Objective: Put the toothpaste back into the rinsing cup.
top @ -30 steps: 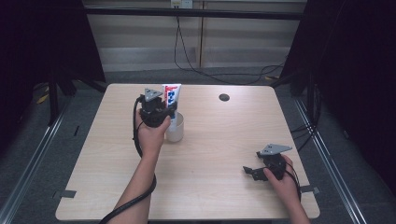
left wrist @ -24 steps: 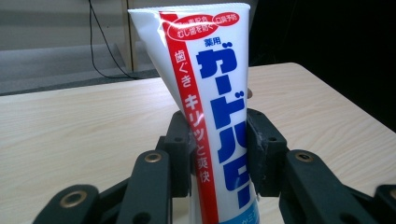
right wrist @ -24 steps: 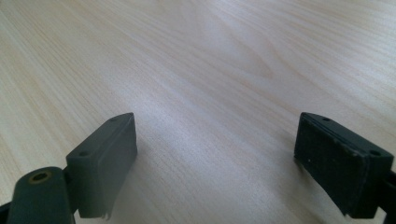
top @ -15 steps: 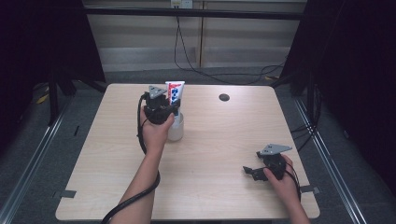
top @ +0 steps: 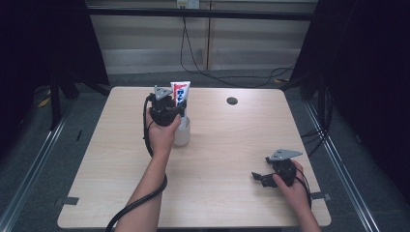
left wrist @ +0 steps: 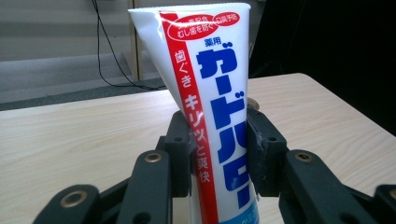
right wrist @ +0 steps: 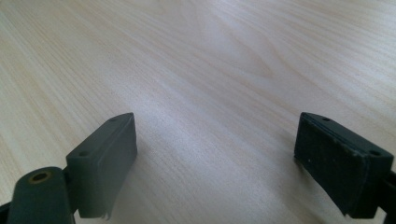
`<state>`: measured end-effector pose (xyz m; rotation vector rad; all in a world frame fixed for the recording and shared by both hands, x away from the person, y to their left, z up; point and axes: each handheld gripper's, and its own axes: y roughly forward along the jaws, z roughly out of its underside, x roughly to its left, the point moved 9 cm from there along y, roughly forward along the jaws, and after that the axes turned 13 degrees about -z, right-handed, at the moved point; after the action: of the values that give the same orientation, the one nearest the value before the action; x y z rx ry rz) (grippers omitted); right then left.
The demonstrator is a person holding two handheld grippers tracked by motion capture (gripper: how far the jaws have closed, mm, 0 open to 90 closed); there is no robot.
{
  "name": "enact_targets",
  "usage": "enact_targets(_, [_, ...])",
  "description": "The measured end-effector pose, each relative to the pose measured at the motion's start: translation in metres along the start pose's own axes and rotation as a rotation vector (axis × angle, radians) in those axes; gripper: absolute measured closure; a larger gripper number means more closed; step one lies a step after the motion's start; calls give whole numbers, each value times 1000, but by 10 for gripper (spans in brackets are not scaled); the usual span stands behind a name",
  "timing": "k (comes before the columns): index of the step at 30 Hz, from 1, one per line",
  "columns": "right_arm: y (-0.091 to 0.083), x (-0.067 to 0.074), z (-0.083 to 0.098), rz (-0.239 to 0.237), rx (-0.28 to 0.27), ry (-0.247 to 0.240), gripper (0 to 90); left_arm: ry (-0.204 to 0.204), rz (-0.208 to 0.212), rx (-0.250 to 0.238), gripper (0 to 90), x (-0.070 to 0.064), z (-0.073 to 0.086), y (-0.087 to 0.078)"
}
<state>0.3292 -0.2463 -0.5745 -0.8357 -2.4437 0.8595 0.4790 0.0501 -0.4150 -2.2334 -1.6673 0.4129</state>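
**Operator:** Two grippers are in service at the table (top: 121, 193). Report the left unit first.

**Inspector:** The left gripper (top: 167, 110) sits in the person's left hand (top: 162, 135), raised above the far-left part of the tabletop. Its jaws are clamped on a toothpaste tube (left wrist: 212, 116). In the left gripper view the pads press the tube from both sides, at its lower half.

**Operator:** Orientation and position of the tube?

**Inspector:** Close to upright, flat crimped end at the top. White body, red stripe, blue lettering. In the high view the tube (top: 180, 94) rises above the gripper, and its lower part goes down toward a white cup (top: 182, 131) standing on the table directly beneath. Whether the cap end is inside the cup or touching it cannot be determined; the gripper and hand cover that area.

**Operator:** Right unit?

**Inspector:** The right gripper (top: 263, 178) is held low at the near-right corner of the table, well apart from the tube and cup. In the right gripper view its jaws stand wide apart, with bare wood grain between them.

**Operator:** Other items on the surface?

**Inspector:** One small dark round disc (top: 232, 100) near the far edge, apart from everything else.
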Motion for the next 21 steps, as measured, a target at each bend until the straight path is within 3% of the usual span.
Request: enact_targets(21, [0, 0, 0, 0, 1, 1, 127, 0, -20, -3, 651, 2, 7, 11])
